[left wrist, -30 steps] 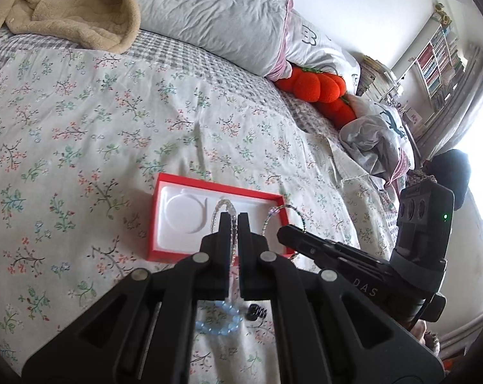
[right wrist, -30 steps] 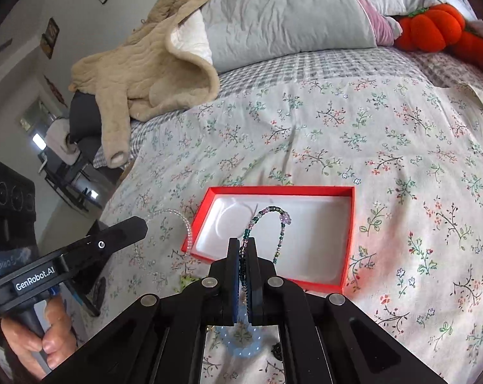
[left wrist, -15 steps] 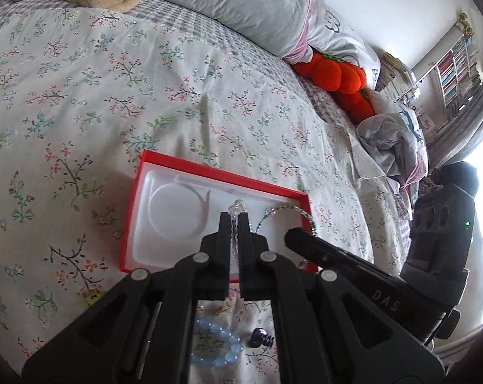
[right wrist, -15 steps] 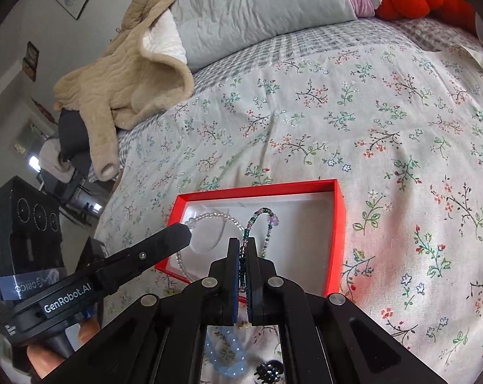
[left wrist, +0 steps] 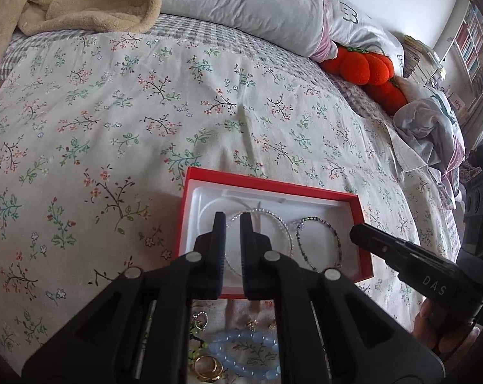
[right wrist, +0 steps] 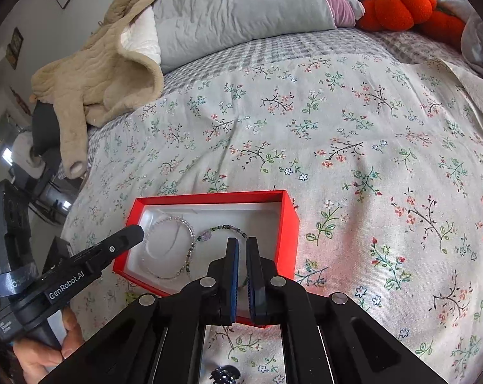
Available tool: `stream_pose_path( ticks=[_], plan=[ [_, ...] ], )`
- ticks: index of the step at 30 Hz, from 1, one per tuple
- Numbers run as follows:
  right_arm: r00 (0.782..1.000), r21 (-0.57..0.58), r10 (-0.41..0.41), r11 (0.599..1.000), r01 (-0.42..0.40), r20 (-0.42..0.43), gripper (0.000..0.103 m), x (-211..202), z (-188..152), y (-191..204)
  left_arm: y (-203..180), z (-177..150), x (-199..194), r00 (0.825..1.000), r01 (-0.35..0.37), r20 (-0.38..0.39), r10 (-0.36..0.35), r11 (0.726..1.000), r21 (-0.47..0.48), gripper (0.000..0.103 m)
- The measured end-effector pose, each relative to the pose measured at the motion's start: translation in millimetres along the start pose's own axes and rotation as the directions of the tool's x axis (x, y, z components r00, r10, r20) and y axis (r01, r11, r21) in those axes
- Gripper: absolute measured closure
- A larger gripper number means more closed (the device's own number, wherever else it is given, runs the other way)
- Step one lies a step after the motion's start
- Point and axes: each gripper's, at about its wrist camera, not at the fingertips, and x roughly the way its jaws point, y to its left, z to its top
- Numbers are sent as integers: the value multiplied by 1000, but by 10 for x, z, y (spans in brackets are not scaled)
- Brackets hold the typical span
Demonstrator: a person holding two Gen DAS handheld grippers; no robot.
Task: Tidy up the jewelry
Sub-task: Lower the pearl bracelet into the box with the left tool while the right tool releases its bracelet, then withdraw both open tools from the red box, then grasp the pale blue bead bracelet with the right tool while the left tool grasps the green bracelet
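Note:
A red box with a white insert lies on the floral bedspread. Two bracelets lie flat inside it: a clear beaded bracelet on the left and a dark green and purple beaded bracelet on the right. My left gripper hovers over the clear bracelet. Its jaws are opening, and the pads are off the beads. My right gripper hangs over the dark bracelet's near side. Its jaws are opening by a narrow gap and grip nothing.
Loose jewelry lies on the bedspread in front of the box: a pale blue bead bracelet, gold rings and a small black piece. A grey pillow, a beige blanket and an orange pumpkin plush lie at the far end.
Both grippers came down to the box, each shut on a hanging bracelet. Both bracelets now lie flat in the box and both pairs of jaws have parted.

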Motion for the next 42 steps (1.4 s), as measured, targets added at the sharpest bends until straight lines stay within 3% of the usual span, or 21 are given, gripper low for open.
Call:
stream_pose_path(
  ticks=[2,5,9,15,22,30,33,34,35,42],
  plan=[
    [1000,-14,-7,1000,7,3,93,-61,4,33,7,-27,-65,1000,-18,1,18,1000,23,71],
    [1000,-52,-26,998,27,11,92,-183,-31,85,35,-54,-179,999,-54,6,54,997,62,61],
    [999,-99,-45,994,45,4,92,-310,-136,132,160,-98,-323,997,-80,27,77,992,94,33],
    [997,-162,-60,985,52,-42,90,-289,-422,134,332,-269,-346,993,-119,8,119,988,102,23],
    [996,-207,-58,977,42,-71,87,-266,-708,192,490,-496,-338,990,-138,-34,140,988,66,22],
    [983,-265,-31,964,-18,-180,79,-118,-1105,310,596,-773,-407,990,-118,-66,124,990,82,22],
    [981,-294,-27,955,-31,-193,63,-126,-1225,344,629,-884,-409,989,-99,-99,110,990,105,22],
    [981,-300,-28,953,-31,-190,47,-137,-1259,346,645,-918,-412,988,-97,-107,109,989,111,22],
    [983,-306,-27,951,-30,-180,42,-154,-1291,351,660,-946,-418,988,-95,-112,108,989,115,22],
    [988,-355,-63,935,10,-140,42,-149,-1369,372,761,-1013,-397,987,-74,-135,93,987,141,22]
  ],
)
